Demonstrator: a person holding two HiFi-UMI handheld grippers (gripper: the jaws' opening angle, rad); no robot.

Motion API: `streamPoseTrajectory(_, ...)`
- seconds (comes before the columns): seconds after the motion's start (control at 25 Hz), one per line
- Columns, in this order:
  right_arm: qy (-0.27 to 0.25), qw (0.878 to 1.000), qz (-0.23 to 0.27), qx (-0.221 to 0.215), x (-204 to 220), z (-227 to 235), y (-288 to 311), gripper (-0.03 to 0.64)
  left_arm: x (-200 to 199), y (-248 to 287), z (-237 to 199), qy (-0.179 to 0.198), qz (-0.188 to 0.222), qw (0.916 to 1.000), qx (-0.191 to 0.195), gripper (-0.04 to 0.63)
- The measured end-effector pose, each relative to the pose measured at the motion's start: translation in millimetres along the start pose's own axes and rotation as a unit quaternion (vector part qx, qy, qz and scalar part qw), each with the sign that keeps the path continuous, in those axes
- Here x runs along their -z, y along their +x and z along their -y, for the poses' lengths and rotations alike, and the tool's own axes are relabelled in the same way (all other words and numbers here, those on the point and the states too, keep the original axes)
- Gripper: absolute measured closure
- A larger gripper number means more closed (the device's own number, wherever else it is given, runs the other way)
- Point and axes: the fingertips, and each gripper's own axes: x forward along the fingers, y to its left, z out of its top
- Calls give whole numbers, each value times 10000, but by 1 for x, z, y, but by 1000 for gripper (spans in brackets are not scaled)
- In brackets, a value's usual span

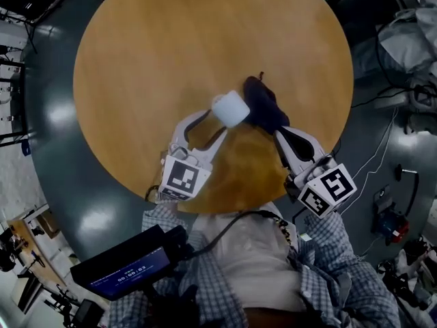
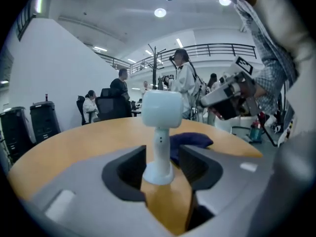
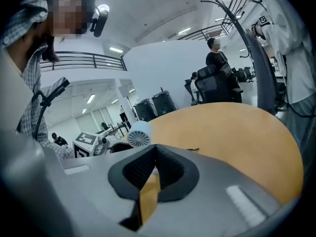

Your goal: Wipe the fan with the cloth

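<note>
White plastic fan point(image 1: 231, 108) is standing unwiped between wide-open left tongs point(image 1: 209, 127); closed, empty right tongs point(image 1: 281, 137) are hovering beside the ungrasped dark blue cloth point(image 1: 265, 108).

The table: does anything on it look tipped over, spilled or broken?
Nothing stands out. The white fan stands upright on the round table, and the dark cloth lies crumpled beside it. No spill or damage shows.

Cloth point(image 2: 193, 141) partly behind fan point(image 2: 160, 137) (left end)
</note>
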Motion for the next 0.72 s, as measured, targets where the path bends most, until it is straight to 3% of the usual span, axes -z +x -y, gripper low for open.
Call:
streamPoseTrajectory(0.2, -11, 9998, -199, 51, 11, 15, 9, 614, 2, 24, -1, -105, 53, 9998, 150, 393)
streamPoseTrajectory(0.36, 49, 9994, -277, 221, 12, 37, 15, 614, -10, 38, -3, -368, 369, 9986, 132, 393)
streamPoseTrajectory(0.52, -580, 9963, -521, 361, 10, 47, 28, 614, -23, 37, -3, -503, 496, 9974, 113, 460)
streamPoseTrajectory(0.6, -786, 9940, -642, 403, 10, 53, 40, 612, -28, 36, -2, -457, 510, 9976, 138, 458)
streamPoseTrajectory(0.72, -1058, 9896, -913, 335, 17, 60, 60, 556, -29, 34, -2, -270, 448, 9985, 140, 457)
